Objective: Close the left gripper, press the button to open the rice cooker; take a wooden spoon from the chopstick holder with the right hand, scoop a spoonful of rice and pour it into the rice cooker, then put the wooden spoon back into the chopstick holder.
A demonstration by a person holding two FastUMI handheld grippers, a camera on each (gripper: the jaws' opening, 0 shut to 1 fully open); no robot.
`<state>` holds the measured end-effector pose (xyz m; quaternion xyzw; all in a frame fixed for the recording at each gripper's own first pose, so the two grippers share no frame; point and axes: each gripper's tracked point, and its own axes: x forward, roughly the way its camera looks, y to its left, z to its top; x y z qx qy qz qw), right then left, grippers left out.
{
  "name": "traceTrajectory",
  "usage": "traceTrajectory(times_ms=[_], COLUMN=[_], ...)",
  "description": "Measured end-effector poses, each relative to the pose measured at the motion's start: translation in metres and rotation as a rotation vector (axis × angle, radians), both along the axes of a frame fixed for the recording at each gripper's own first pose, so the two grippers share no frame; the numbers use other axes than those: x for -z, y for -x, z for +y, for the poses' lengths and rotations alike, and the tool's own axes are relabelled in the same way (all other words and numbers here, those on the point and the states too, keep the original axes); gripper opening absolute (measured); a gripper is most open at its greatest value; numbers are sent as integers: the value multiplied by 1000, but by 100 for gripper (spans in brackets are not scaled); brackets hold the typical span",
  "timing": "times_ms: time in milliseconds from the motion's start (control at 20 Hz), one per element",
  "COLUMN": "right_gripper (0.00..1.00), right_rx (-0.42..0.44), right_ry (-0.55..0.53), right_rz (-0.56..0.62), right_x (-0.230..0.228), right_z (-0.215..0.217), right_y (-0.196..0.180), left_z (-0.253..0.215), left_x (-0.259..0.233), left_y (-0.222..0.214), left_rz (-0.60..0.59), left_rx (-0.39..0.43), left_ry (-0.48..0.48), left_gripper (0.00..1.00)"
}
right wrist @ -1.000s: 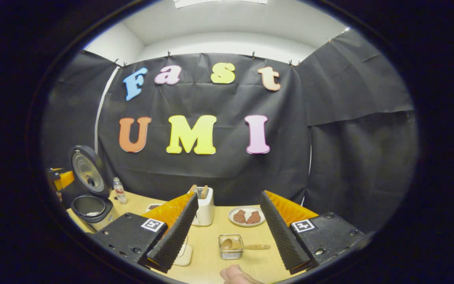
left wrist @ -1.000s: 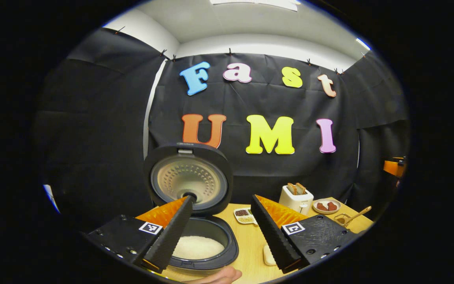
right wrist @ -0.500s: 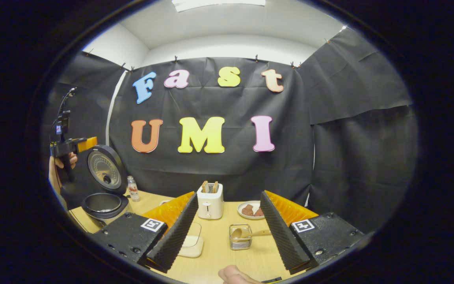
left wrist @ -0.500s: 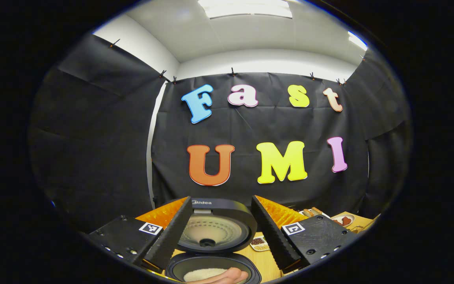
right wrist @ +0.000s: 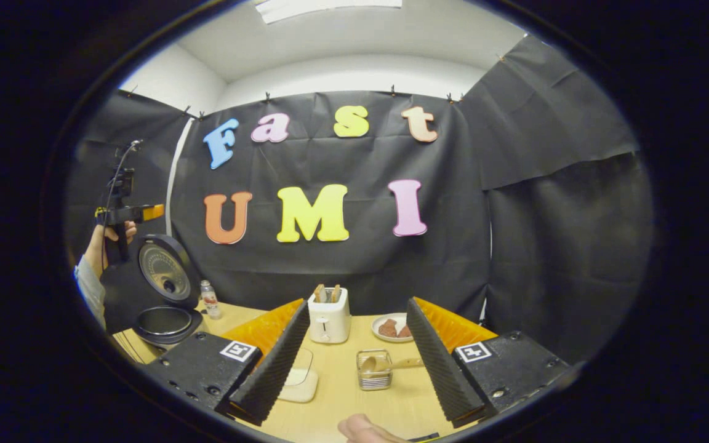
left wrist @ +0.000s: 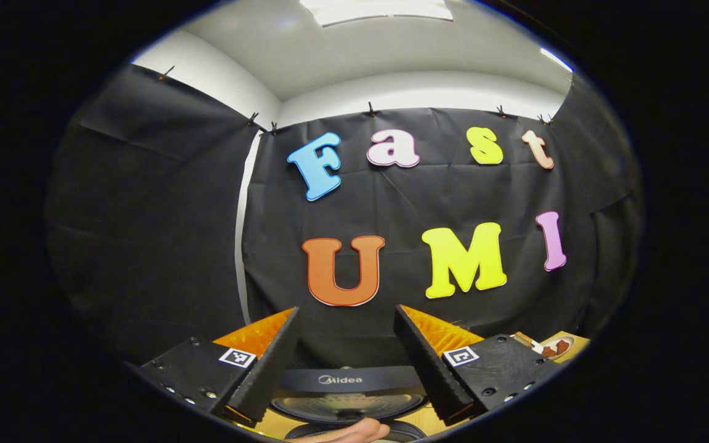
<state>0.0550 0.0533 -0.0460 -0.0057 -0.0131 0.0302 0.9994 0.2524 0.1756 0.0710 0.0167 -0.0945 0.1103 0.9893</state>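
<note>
Black plastic of the rice cooker [left wrist: 347, 394] lid filled the 6 o'clock edge of the left gripper view, its rim carrying a brand mark I leave unread; each gripper body bore a small square black-and-white marker. The left gripper [left wrist: 345, 354] had its jaws spread wide with nothing between them, and a fingertip [left wrist: 354, 431] showed at the very bottom. A second earlier this view looked down into the open pot with white rice in it — since then the gripper had risen, so the lid rim sat low and the pot had almost dropped from sight.

In the right gripper view the right gripper [right wrist: 354, 351] likewise stood wide open and empty, little changed from before. Between its fingers, at about 6 o'clock, the chopstick holder [right wrist: 374, 370] stood on the wooden table [right wrist: 342, 403] with the wooden spoon [right wrist: 385, 364] lying across its top, handle toward 3 o'clock. Behind it stood a white toaster [right wrist: 328, 315] with bread slices, a plate [right wrist: 391, 327] of brown food just right of it, and a pale lidded box [right wrist: 300, 381] partly hidden by the left finger. At 9 o'clock the cooker stood open, lid upright, a small bottle [right wrist: 209, 300] beside it, and a hand [right wrist: 103, 241] held the other gripper raised above the lid — higher than earlier.
</note>
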Motion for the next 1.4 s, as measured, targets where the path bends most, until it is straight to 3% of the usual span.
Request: traceTrajectory(times_ms=[300,550,650,1050,1400], right_gripper=[100,100,100,100,100], right_rx=[7,-22,-15,5,-48], right_ry=[-30,-39,-28,-39,-130], right_rz=[3,-16,-22,-35,-57], right_x=[1,-5,-6,-12,5], right_z=[-4,0,-1,-18,-17], right_y=[0,8,14,41,73], left_z=[8,11,16,7,-15], left_x=[29,70,67,89,125], left_y=[-36,-50,-48,-7,54], left_rz=[116,264,258,375,428], left_rx=[37,36,31,14,29], left_ry=[116,117,121,153,160], left_gripper=[96,94,94,100,100])
